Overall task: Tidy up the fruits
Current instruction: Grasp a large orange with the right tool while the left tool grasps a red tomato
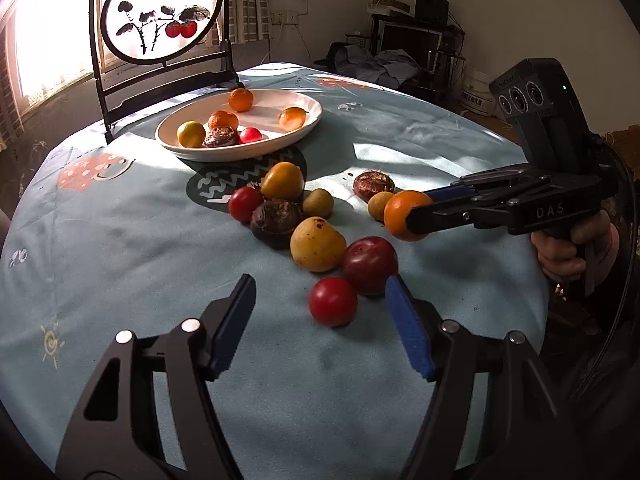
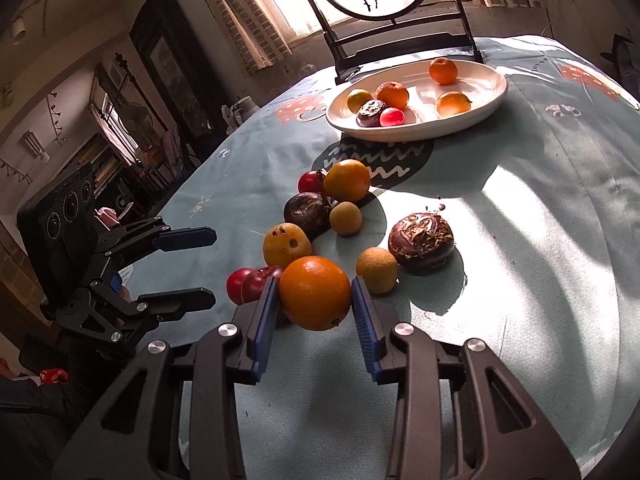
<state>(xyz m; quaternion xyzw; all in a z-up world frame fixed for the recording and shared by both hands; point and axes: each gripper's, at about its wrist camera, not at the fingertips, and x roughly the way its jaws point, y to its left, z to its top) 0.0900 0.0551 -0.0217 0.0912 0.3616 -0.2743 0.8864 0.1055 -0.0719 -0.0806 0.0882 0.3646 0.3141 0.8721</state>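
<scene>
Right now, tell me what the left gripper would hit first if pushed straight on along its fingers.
Probably the small red fruit, which lies between and just past the open fingers of the left gripper; the dark red plum sits right behind it. Depth is uncertain.

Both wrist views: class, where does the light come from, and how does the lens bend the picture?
Left wrist view: window glare blows out top left; plate casts a shadow toward the camera. Right wrist view: backlit from the top, sun patches on the cloth; both bulge toward dark corners.

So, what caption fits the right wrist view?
Right tongs grip an orange; more fruit waits before the plate.
</scene>
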